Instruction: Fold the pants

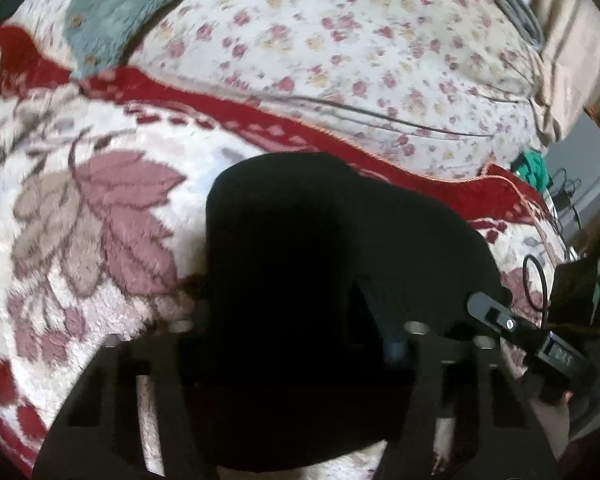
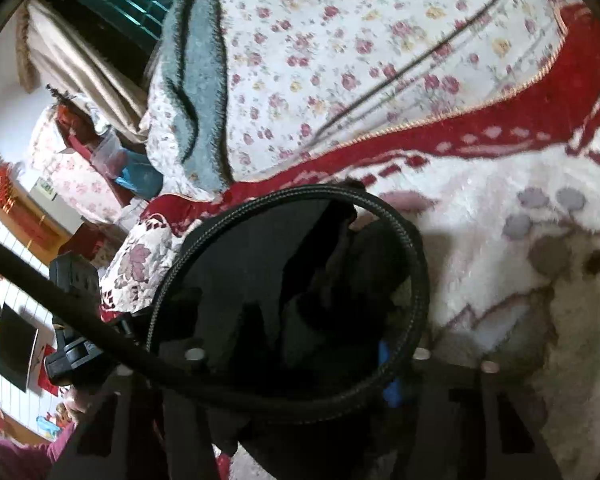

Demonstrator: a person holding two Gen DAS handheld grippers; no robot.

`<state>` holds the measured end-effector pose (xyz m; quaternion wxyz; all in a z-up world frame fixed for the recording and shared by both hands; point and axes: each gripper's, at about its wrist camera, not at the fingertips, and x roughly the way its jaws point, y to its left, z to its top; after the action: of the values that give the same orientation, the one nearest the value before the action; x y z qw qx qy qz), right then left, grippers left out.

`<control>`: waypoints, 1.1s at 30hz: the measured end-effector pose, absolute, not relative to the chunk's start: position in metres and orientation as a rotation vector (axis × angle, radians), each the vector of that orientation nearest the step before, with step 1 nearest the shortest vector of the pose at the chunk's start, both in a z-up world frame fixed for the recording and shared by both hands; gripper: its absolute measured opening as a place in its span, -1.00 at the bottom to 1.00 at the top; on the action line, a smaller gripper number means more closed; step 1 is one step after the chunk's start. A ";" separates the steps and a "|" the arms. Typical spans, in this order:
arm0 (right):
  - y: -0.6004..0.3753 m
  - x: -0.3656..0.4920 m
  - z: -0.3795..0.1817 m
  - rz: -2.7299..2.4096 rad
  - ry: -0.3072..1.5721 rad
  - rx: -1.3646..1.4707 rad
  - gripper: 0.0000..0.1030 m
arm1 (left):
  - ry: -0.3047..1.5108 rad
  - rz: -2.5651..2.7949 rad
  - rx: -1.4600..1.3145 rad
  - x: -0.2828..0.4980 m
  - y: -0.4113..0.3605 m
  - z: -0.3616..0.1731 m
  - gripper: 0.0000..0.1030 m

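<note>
Left hand-held gripper [image 1: 300,320] is seen low in the left wrist view, its fingers buried in black pants [image 1: 324,248]; the dark fabric is bunched up directly between and over the fingers, so the jaw gap cannot be told, though cloth appears to be held there. Pants are draped as a black mound over the gripper front, above a fleece blanket [image 1: 100,208] with white ground, pink-brown leaf pattern and a red border. Beyond the red border a floral quilt [image 1: 340,48] with small rose print is spread on the bed, and a grey-teal fleece garment [image 1: 112,20] lies at the upper left of it.

Right hand-held gripper [image 2: 300,340] is seen in the right wrist view, likewise covered by the black pants [image 2: 340,272]; crumpled folds are packed between its fingers, with a blue pad edge [image 2: 388,376] showing at the right finger. Opening width cannot be told here either. A braided black cable [image 2: 416,264] is looped around in front of the pants and gripper. The other gripper's body [image 2: 72,320] is visible at the left edge. Same blanket [image 2: 500,240] and quilt [image 2: 340,40] are beneath and behind. Both views are blurred.
</note>
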<state>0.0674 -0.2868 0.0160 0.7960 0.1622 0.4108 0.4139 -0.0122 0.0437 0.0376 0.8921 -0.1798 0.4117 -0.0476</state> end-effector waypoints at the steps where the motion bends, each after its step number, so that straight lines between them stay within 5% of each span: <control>1: -0.288 0.067 0.019 0.896 0.868 0.348 -0.13 | 0.849 -0.096 -0.366 -0.013 0.043 0.042 -0.16; 5: -0.289 0.066 0.035 0.912 0.826 0.350 -0.22 | 0.831 -0.099 -0.372 -0.009 0.043 0.057 -0.35; 13: -0.285 0.098 0.082 0.897 0.729 0.333 -0.22 | 0.724 -0.117 -0.318 0.020 0.037 0.103 -0.35; 20: -0.263 0.151 0.055 0.824 0.814 0.324 -0.16 | 0.803 -0.059 -0.314 0.067 0.042 0.067 -0.35; 23: -0.252 0.169 0.022 0.696 0.923 0.252 0.10 | 0.905 -0.001 -0.294 0.084 0.045 0.032 -0.11; 27: -0.261 0.168 0.012 0.688 0.918 0.285 0.12 | 0.876 0.007 -0.290 0.080 0.053 0.025 0.28; 33: -0.273 0.143 0.053 0.669 0.822 0.231 0.13 | 0.872 0.040 -0.245 0.066 0.048 0.042 0.28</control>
<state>0.1434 -0.2735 0.0531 0.8566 0.1099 0.3910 0.3183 0.0662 0.0483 0.0415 0.8991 -0.1183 0.4211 0.0192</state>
